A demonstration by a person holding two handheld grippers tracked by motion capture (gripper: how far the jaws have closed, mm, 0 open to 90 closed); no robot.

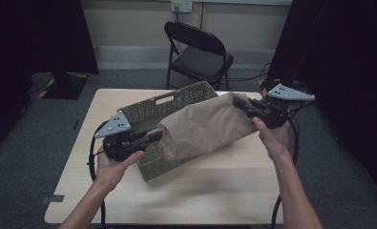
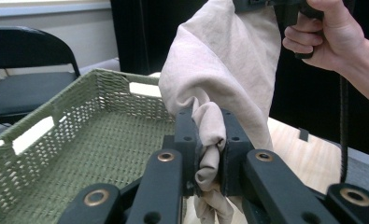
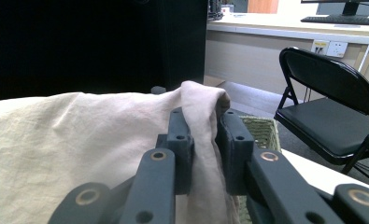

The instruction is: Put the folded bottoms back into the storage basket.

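Together left gripper (image 1: 155,137) and right gripper (image 1: 243,108) clamp the cloth (image 1: 205,126).

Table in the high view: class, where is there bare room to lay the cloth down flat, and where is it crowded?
The table is bare along its near edge, between the person's forearms, and at its left end beside the green basket. The middle is crowded: the basket sits there with the beige cloth stretched above it between the left gripper and right gripper.
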